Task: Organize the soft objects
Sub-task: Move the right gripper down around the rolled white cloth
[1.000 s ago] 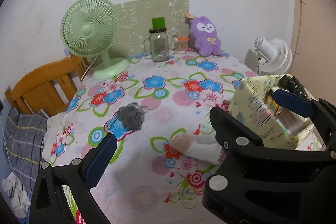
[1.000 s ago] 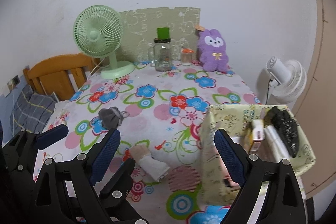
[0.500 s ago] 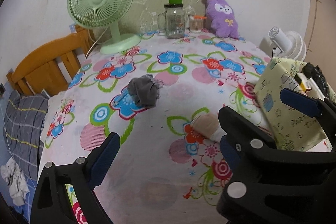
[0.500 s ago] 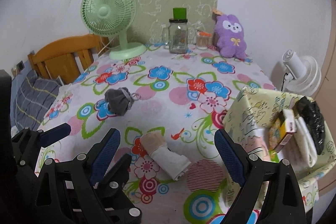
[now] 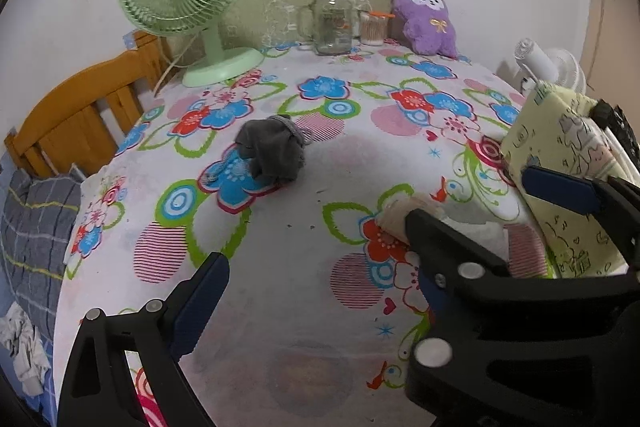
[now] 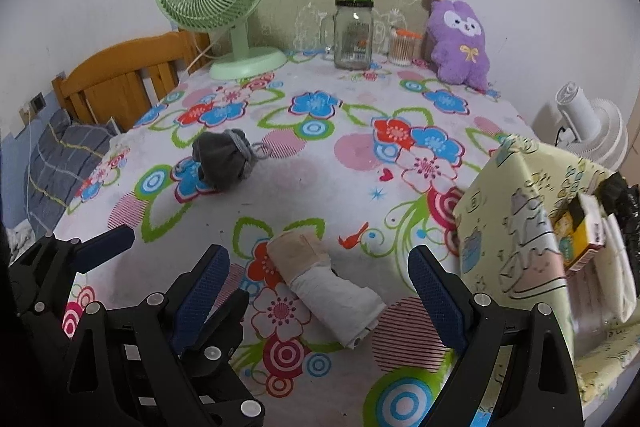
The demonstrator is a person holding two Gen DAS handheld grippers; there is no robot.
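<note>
Both tongs are spread wide with nothing in them. The right gripper frames a rolled white-and-beige cloth low in the frame, pads not touching it. The left gripper hangs over bare flowered tablecloth; its jaws have just closed a touch, nothing between them. A crumpled grey sock sits mid-frame, and the yellow fabric bin stands at the right edge.
</note>
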